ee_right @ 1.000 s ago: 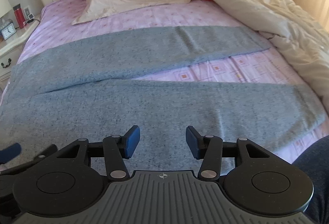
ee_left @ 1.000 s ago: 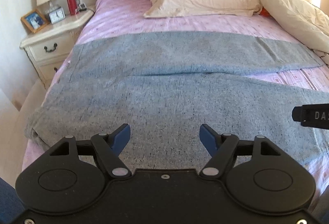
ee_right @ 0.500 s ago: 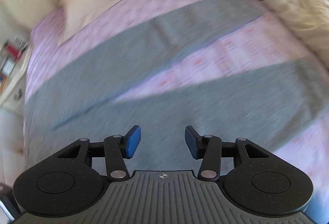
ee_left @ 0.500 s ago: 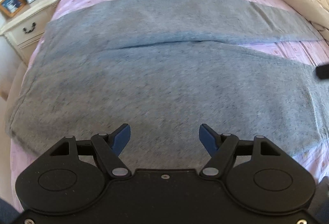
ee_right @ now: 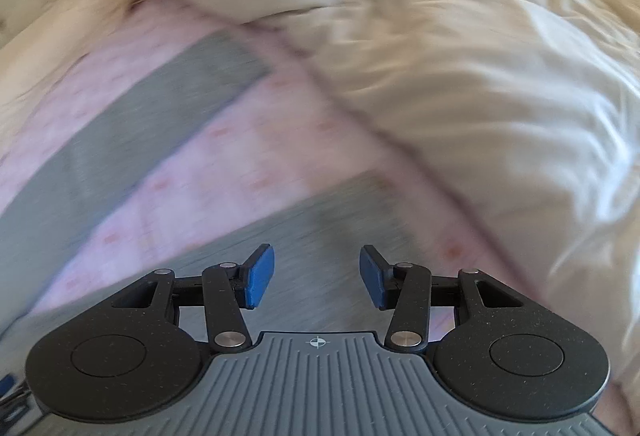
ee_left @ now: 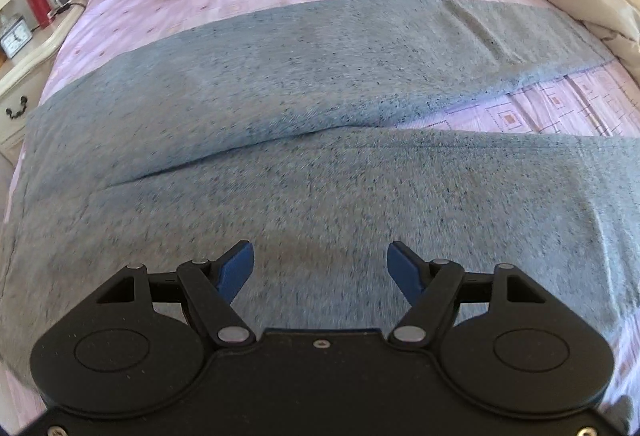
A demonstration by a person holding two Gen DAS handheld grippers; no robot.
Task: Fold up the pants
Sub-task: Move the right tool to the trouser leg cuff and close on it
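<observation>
The right tool (ee_right: 316, 272) has swung toward the leg ends of the grey speckled knit pants (ee_left: 320, 140); both tools, left (ee_left: 320, 268) included, gape empty above them.

We see heathered grey knit pants (ee_left: 320, 108) flecked with dark specks, spread on a lilac cotton sheet (ee_left: 560, 108) printed with nested squares and small orange centres. Our pads (ee_left: 236, 268) are blue on black plastic arms. The puffy duvet (ee_right: 460, 56) is cream; the flask (ee_left: 37, 2) is red.
</observation>
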